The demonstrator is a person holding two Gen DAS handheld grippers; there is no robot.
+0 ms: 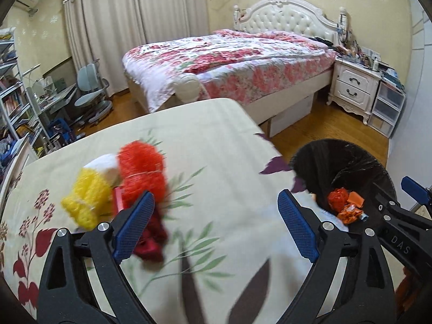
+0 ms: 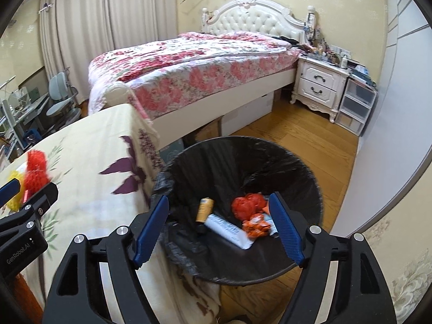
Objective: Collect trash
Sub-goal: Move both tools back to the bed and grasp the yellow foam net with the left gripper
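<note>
A black-lined trash bin (image 2: 310,178) stands on the floor beside the table; it also shows in the left wrist view (image 1: 351,159). Inside lie a red crumpled wrapper (image 2: 247,205), an orange wrapper (image 2: 256,225), a white packet (image 2: 226,229) and a small orange bottle (image 2: 204,209). My right gripper (image 2: 220,229) is open and empty above the bin. My left gripper (image 1: 216,226) is open over the table (image 1: 216,140). Orange (image 1: 141,170) and yellow (image 1: 86,199) foam nets, a white piece (image 1: 104,163) and a dark red wrapper (image 1: 151,240) lie by its left finger.
The table carries a floral cloth and its right edge meets the bin. A bed (image 2: 194,64) with a pink floral cover stands behind, a white nightstand (image 2: 318,83) and plastic drawers (image 2: 356,108) to the right. A desk, chair (image 1: 91,91) and shelves stand at far left.
</note>
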